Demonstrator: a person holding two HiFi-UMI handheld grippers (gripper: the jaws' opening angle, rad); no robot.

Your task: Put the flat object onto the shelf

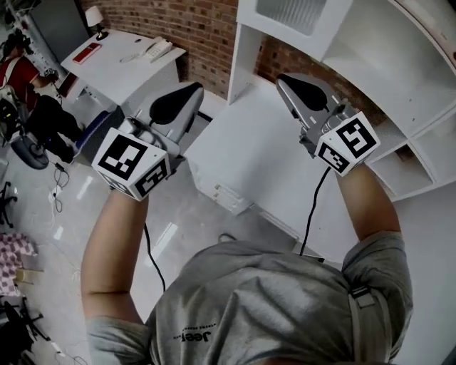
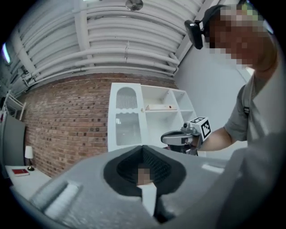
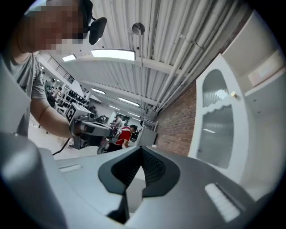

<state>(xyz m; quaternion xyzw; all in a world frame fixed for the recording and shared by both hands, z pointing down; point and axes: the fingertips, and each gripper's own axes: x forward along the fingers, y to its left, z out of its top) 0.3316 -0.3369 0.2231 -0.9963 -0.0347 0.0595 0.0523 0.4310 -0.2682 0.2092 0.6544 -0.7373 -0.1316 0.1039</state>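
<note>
A flat tan object (image 2: 157,107) lies on an upper board of the white shelf unit (image 2: 134,129), seen far off in the left gripper view. In the head view both grippers are held up in front of the person, over the floor and a low white top. My left gripper (image 1: 184,98) (image 2: 143,150) is shut with nothing between its jaws. My right gripper (image 1: 292,85) (image 3: 142,150) is also shut and empty, close to the shelf unit (image 1: 420,107) (image 3: 223,116). Each gripper view shows the other gripper: the right gripper (image 2: 176,137) and the left gripper (image 3: 91,129).
A low white cabinet top (image 1: 249,153) lies under the grippers, beside the shelf unit. A white desk (image 1: 125,68) at the back left carries a lamp (image 1: 94,16), a phone (image 1: 158,48) and a red book (image 1: 87,52). A brick wall (image 1: 185,28) runs behind. People (image 3: 127,134) stand far back.
</note>
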